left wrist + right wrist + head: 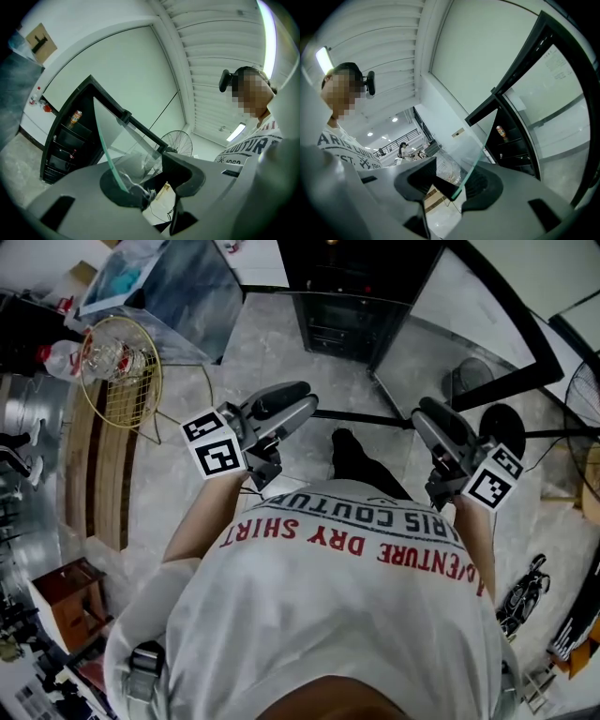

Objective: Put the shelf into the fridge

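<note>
I carry a clear glass shelf [361, 381] level between both grippers, its dark front strip [366, 417] spanning the gap between them. My left gripper [302, 401] is shut on the shelf's left side, and the greenish glass edge [107, 152] runs into its jaws [150, 185]. On the other side my right gripper [427, 416] is shut on the glass edge [471, 169] that sits between its pads [450, 186]. The black fridge [352, 292] stands ahead with its glass door [469, 315] swung open to the right. Inside it a can [75, 117] stands on an upper rack.
A gold wire rack [117, 371] and a wooden bench [89, 474] lie at the left. A floor fan [473, 381] stands behind the open door. A small brown stool [70, 601] is at lower left, and cables [525, 592] lie on the floor at the right.
</note>
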